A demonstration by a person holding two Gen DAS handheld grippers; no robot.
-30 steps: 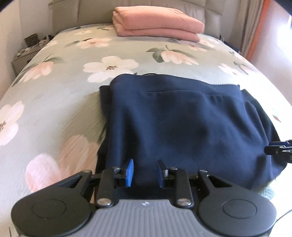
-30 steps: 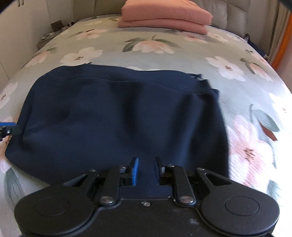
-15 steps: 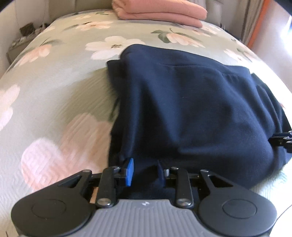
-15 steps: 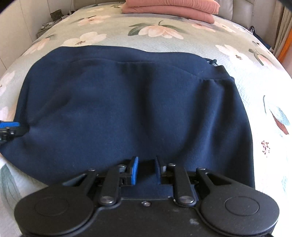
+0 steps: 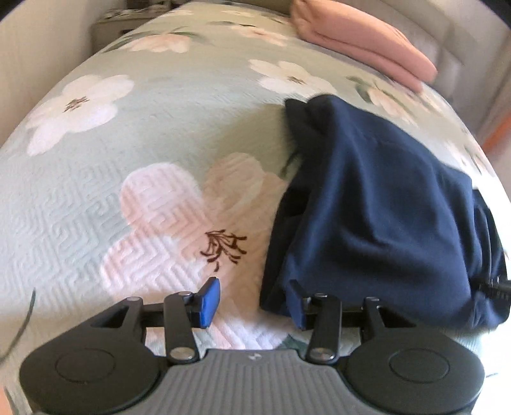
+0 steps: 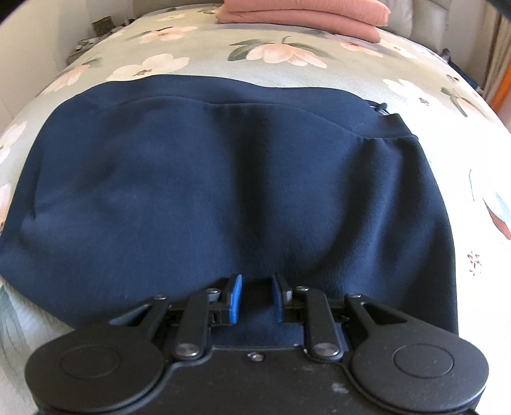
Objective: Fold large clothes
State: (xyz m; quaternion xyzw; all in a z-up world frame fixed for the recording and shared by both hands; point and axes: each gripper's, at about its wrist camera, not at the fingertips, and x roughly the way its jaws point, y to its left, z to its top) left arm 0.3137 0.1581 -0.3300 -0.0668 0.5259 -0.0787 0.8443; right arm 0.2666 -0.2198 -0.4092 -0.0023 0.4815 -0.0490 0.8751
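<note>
The navy garment lies folded into a broad rectangle on the floral bedspread, well short of the pink folded blanket at the headboard end. The left gripper is spread wide and holds nothing; its right finger sits just at the garment's near left corner. The right gripper has its jaws narrowly parted with the garment's near hem between them; whether they pinch it cannot be told. For a clean fold, release both corners together and flatten the near edge. Compared with half a second earlier, the left gripper has opened and swung left, off the garment.
</note>
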